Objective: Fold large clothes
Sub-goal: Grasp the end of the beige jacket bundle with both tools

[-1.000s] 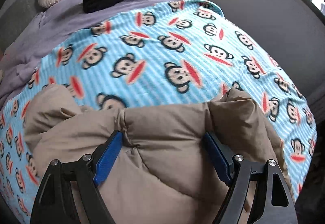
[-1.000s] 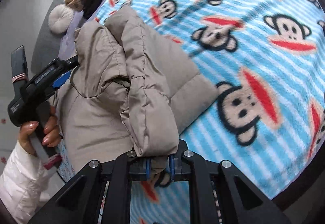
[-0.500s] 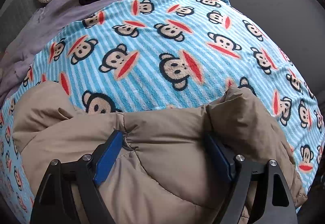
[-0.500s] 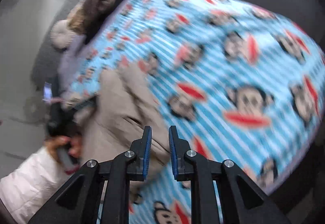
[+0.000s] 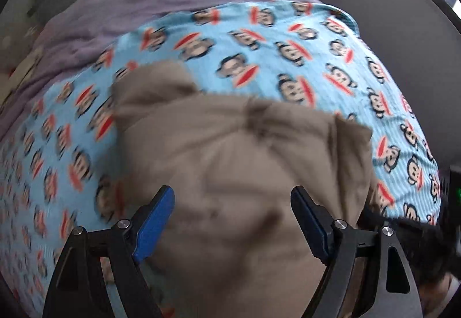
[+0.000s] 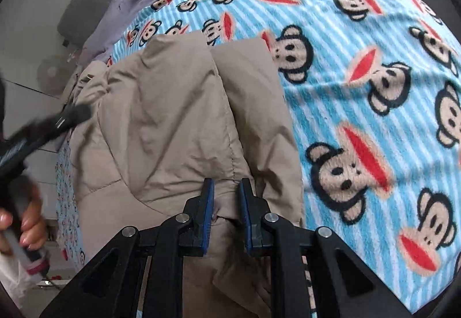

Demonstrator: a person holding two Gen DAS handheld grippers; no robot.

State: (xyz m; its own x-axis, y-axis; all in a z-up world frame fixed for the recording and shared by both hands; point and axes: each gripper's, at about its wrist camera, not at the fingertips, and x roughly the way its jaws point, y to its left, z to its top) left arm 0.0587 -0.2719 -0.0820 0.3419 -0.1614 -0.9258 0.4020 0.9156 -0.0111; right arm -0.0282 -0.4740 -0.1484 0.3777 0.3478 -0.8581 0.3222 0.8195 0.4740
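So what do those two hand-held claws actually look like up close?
Both look alike: each claw has two black frame arms with triangular cut-outs and silver screw heads, tipped with flat blue pads. From the right view, the other tool's black handle shows, held by a hand in a white puffy sleeve.

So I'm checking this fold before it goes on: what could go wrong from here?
The puffy tan jacket may spring open, since the left gripper stands wide around it without clearly pinching. The right gripper is nearly shut over a thin ridge of fabric and could snag it. The jacket lies close to the monkey blanket's near edge, so it might slide off.
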